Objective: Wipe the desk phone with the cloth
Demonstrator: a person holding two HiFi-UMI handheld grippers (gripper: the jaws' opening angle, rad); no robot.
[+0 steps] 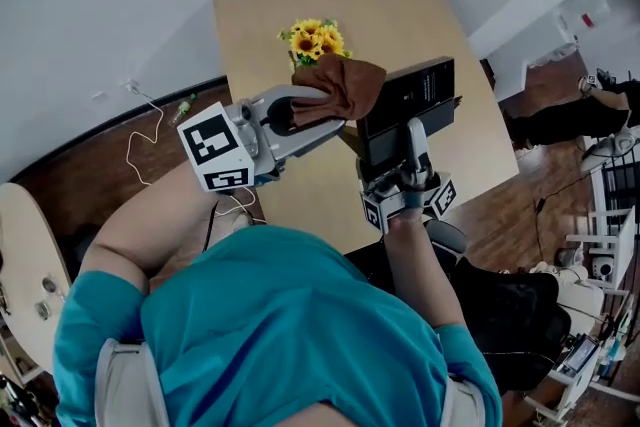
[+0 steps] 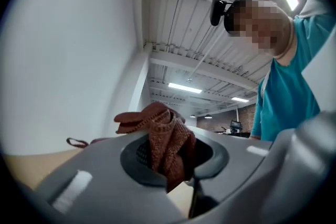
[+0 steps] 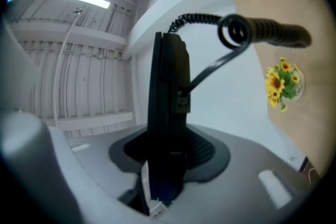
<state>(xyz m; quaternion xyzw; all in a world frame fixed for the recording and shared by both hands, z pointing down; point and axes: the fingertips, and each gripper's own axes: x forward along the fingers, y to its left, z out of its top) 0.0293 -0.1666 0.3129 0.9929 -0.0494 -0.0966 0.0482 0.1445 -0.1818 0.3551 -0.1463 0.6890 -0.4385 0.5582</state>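
- Your left gripper (image 1: 312, 111) is clamped on the brown cloth (image 1: 340, 85). The cloth is a soft, coarse knit, bunched into folds that spill past the jaw tips.
- Your right gripper (image 1: 413, 147) is closed on the black desk phone (image 1: 410, 100). The phone is a flat, hard, smooth-faced slab, held off the table just beside the cloth.
- Both grippers have rounded grey plastic shells, and each carries a cube with black-and-white square markers.
- The table (image 1: 400, 15) is a pale tan board with a matte face. A small bunch of yellow sunflowers (image 1: 315, 40) stands on it, behind the cloth.
- Only the left gripper view shows the cloth's (image 2: 165, 144) ribbed weave up close, pinched between dark dimpled pads (image 2: 137, 157).
- Only the right gripper view shows the phone (image 3: 168, 92) edge-on as a thin upright slab, with a coiled cord (image 3: 199, 19) looping from its top.
- Only the head view shows how close together the two grippers are.
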